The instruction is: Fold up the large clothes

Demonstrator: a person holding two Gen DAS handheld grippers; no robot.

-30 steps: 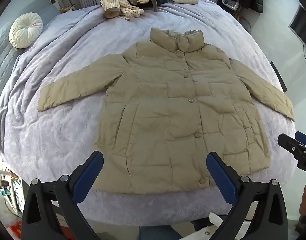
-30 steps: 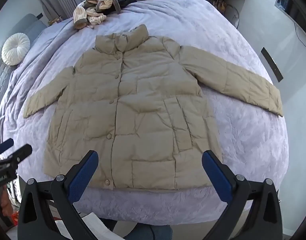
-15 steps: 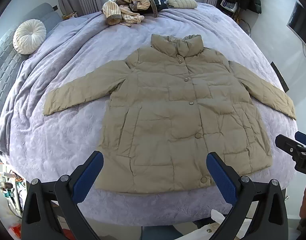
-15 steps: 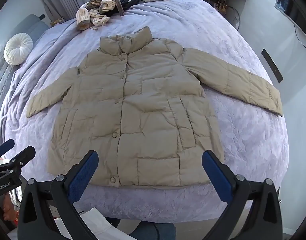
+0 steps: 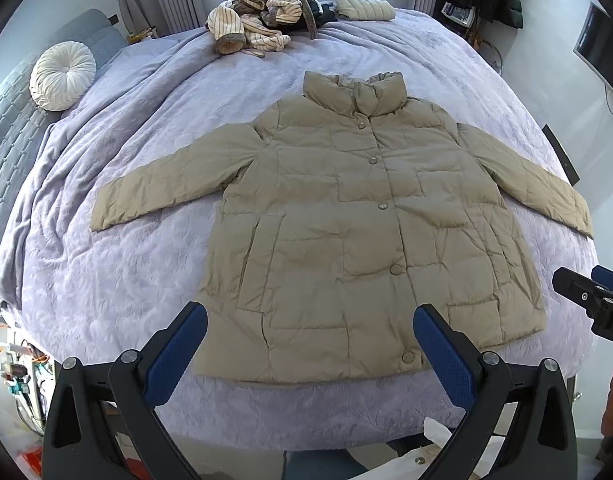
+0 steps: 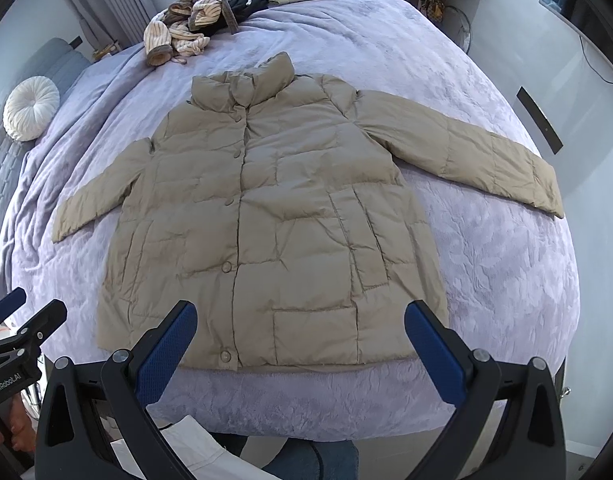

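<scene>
Jacket flat (buttoned), collar pointing away, sleeves outspread

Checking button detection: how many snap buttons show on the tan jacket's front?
5 on the jacket, down the placket: below the collar, upper chest, mid, lower, hem. The collar folds may hide another.
</scene>
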